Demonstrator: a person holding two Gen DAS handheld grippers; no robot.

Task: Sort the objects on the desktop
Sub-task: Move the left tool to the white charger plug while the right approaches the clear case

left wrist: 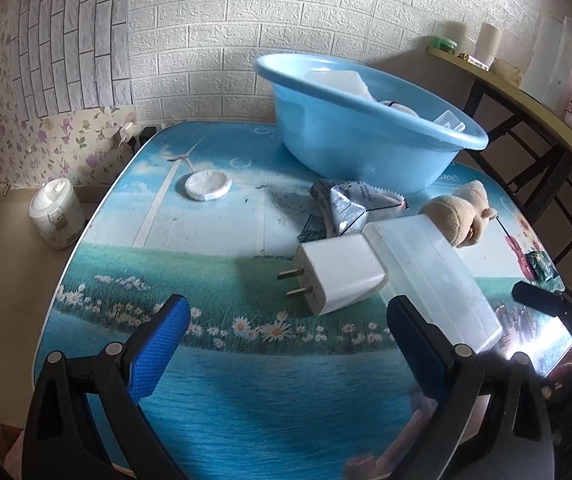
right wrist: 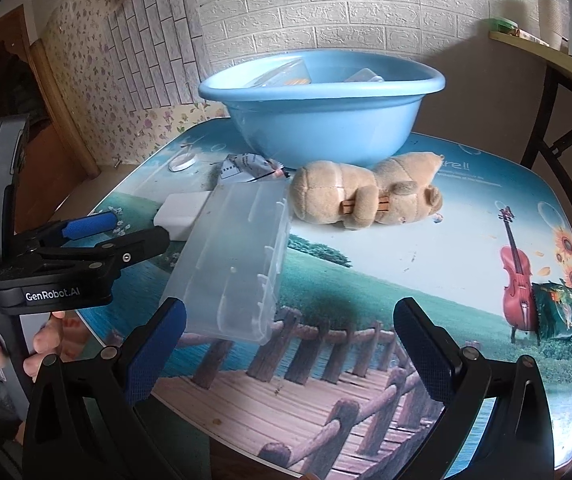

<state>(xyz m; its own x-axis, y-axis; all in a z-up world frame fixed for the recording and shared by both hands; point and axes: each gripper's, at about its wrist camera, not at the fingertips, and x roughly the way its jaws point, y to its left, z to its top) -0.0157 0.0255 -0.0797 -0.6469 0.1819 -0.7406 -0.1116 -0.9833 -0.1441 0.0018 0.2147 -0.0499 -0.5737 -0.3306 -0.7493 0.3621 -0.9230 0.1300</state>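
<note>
**Both grippers wide over the bench**

We see our left gripper (left wrist: 288, 344) with fingers spread wide, holding nothing. Ahead lie a white charger plug (left wrist: 340, 274) touching a translucent plastic case (left wrist: 432, 276), then a plush toy (left wrist: 460, 212). Behind stands the blue basin (left wrist: 366, 144). Our right gripper (right wrist: 290, 348) is also wide, empty.

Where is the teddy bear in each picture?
Left wrist view: the teddy bear lies right of centre, behind the clear plastic box.
Right wrist view: the teddy bear lies in the middle, just in front of the blue basin.
Shared landmark: the blue basin.
</note>
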